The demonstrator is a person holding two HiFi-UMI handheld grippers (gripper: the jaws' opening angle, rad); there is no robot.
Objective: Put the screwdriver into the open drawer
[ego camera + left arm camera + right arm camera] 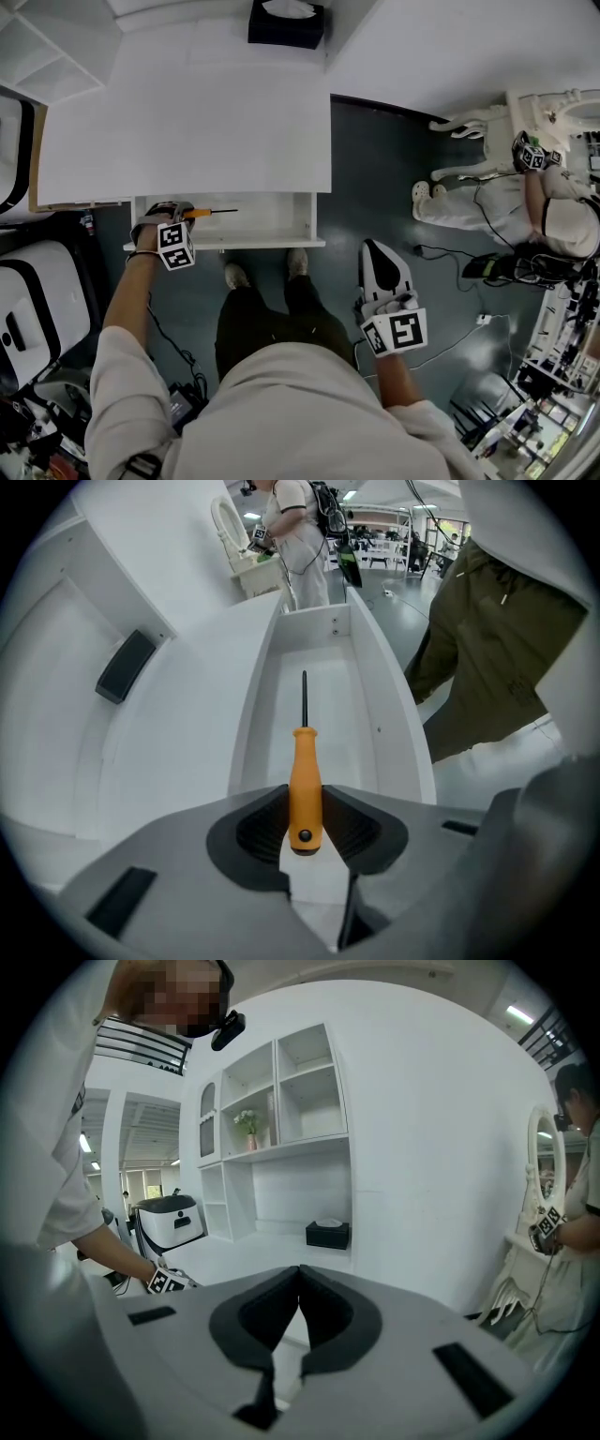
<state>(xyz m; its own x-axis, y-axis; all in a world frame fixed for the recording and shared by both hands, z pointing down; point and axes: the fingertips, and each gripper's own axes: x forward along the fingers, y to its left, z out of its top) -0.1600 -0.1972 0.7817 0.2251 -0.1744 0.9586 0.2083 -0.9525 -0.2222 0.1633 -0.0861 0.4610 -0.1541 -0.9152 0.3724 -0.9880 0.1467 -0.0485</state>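
Over smooth white drawer (345, 726), left claw (305, 799) tight on orange-handled screwdriver (305, 769); right claw (299, 1281) closed.

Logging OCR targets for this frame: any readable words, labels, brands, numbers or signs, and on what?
No readable text in any view.
Left tool and right tool: their cubes carry square black-and-white marker patterns only, no letters or digits.
Screwdriver: plain orange handle, no print visible.
Black tissue box: no legible label.
Background clutter in the head view: too small to read.
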